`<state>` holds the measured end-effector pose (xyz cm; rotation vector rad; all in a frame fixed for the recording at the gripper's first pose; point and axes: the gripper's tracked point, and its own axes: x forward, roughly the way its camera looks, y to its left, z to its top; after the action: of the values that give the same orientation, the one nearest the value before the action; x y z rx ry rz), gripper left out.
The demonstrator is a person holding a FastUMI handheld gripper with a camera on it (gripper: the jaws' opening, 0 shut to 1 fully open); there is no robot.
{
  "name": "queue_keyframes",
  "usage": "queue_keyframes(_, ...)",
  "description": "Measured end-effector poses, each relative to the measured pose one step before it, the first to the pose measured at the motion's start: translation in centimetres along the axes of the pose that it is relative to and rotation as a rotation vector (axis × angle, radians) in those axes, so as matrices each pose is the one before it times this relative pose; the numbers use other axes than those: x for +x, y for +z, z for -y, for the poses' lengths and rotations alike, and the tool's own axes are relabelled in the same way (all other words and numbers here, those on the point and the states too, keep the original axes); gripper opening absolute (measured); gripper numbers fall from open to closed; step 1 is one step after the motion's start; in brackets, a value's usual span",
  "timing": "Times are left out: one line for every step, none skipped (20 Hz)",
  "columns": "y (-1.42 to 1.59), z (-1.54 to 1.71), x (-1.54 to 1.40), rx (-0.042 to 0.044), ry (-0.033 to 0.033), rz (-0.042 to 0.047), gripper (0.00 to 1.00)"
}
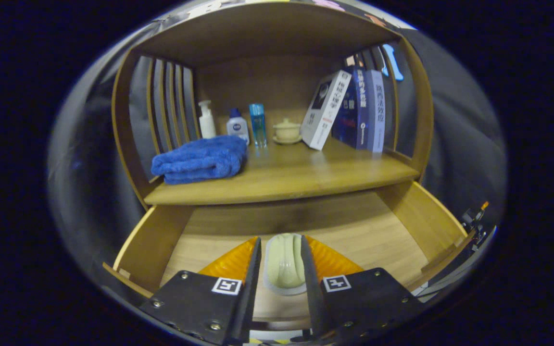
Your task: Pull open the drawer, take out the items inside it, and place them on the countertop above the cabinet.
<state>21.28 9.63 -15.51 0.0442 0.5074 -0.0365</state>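
Gripper (281, 262) hung low over the open drawer (152, 240), fingers (253, 269) close on either side of a pale green soap bar in a white dish (284, 264). Looked clamped on the dish, both fingers seeming to press its sides, though contact itself too tight to confirm beyond doubt. Dish sat near the front of the drawer floor, midway between the left and right walls; rest of the drawer floor beyond it showed bare wood.

Judged as the take-out step: drawer already pulled out, item caught between the fingers, not yet lifted. Next move would call for a straight lift clear of the drawer walls, then a carry up and forward over the countertop (306, 178), keeping the dish level so the soap stayed seated.

Farther back, on the countertop: a folded blue towel (200, 158) at the left, with free board to its right as the likeliest landing spot. Behind that, against the rear panel, a white pump bottle (206, 120), a small white bottle with a blue cap (237, 126), a clear blue bottle (258, 124), a lidded cup on a saucer (286, 130), and leaning books (354, 110) at the far right.
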Motion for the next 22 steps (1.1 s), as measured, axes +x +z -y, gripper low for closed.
queue_keyframes(-0.491, -0.250, 0.499, -0.00184, 0.00194, -0.03714, 0.47)
queue_keyframes(-0.451, 0.065, 0.140, 0.00260, -0.01272, -0.03200, 0.47)
queue_keyframes(-0.207, 0.054, 0.561, 0.00448, -0.00723, -0.02442, 0.47)
queue_keyframes(-0.231, -0.069, 0.555, 0.00841, -0.00473, -0.02963, 0.47)
queue_keyframes(-0.301, 0.161, 0.398, 0.00436, -0.01042, -0.03285, 0.47)
queue_keyframes(-0.532, 0.193, 0.418, -0.00461, -0.01179, -0.03678, 0.47)
queue_keyframes(-0.505, 0.079, 0.464, -0.00329, -0.00725, -0.03689, 0.47)
queue_keyframes(-0.479, 0.096, 0.486, -0.00552, -0.00439, -0.02093, 0.47)
queue_keyframes(-0.245, 0.136, 0.402, -0.00229, -0.00210, -0.01431, 0.47)
queue_keyframes(-0.163, 0.030, 0.267, -0.00109, -0.00187, -0.01233, 0.47)
queue_keyframes(-0.286, -0.036, 0.225, -0.00057, 0.00323, -0.01266, 0.47)
queue_keyframes(-0.328, -0.041, 0.271, 0.00055, 0.00312, -0.00966, 0.47)
queue_keyframes(-0.239, -0.003, 0.170, -0.00306, 0.00035, -0.00853, 0.47)
queue_keyframes(0.125, 0.083, 0.035, -0.00060, -0.00219, 0.00441, 0.47)
queue_keyframes(0.159, 0.039, 0.131, 0.00467, 0.00212, 0.00002, 0.47)
queue_keyframes(-0.197, -0.042, -0.038, 0.00151, 0.00030, -0.00605, 0.47)
queue_keyframes(0.071, 0.012, 0.035, 0.00098, 0.00097, 0.00014, 0.47)
queue_keyframes(-0.013, 0.045, 0.101, 0.00458, 0.00065, -0.00059, 0.47)
queue_keyframes(0.046, 0.065, 0.054, 0.00276, -0.00052, 0.00060, 0.47)
queue_keyframes(-0.066, 0.048, 0.025, 0.00716, 0.00036, 0.00213, 0.48)
queue_keyframes(0.021, 0.054, -0.023, 0.01020, 0.00096, -0.00149, 0.48)
queue_keyframes(-0.012, 0.100, 0.080, 0.00888, 0.00101, 0.00109, 0.48)
